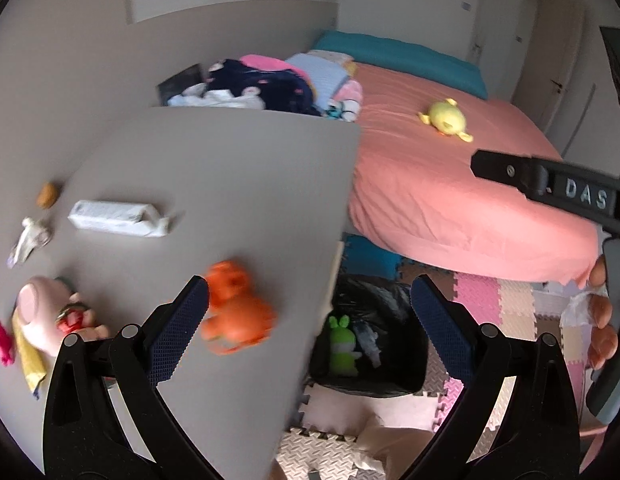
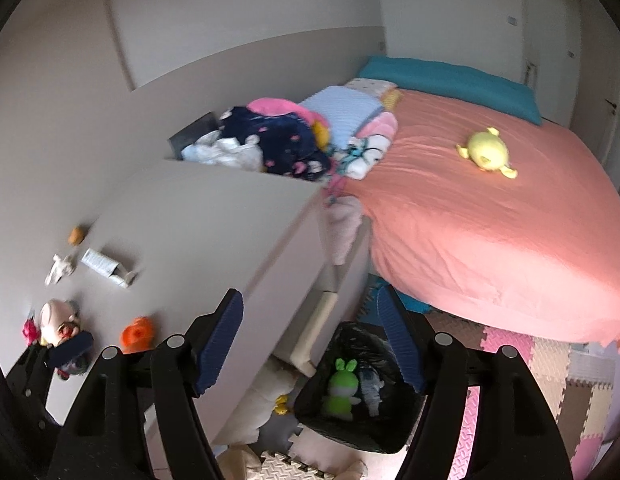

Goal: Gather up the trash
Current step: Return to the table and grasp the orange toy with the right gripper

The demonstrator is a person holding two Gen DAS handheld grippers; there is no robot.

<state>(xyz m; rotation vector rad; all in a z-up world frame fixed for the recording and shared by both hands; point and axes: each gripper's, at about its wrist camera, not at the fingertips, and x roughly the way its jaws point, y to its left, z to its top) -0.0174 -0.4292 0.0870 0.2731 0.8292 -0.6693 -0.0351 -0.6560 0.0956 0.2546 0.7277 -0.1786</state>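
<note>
Trash bin (image 2: 350,396) sits on the floor mats beside the counter (image 1: 214,184), black-lined, with a green toy (image 2: 342,390) and a crumpled wrapper (image 2: 370,390) inside. Both hand-held grippers hover above it: left hand-held gripper (image 1: 310,328) spread, nothing between the pads; right hand-held gripper (image 2: 312,340) spread too, empty. Remaining trash on the counter: white wrapper (image 1: 118,218), crumpled scrap (image 1: 30,240), near the orange toy (image 1: 238,312) and pink plush (image 1: 42,316). Risks: frames are blurred, so a hasty reach could grab a toy instead of trash, knock the orange toy off the counter edge, or let a light wrapper slip from the pads.
</note>
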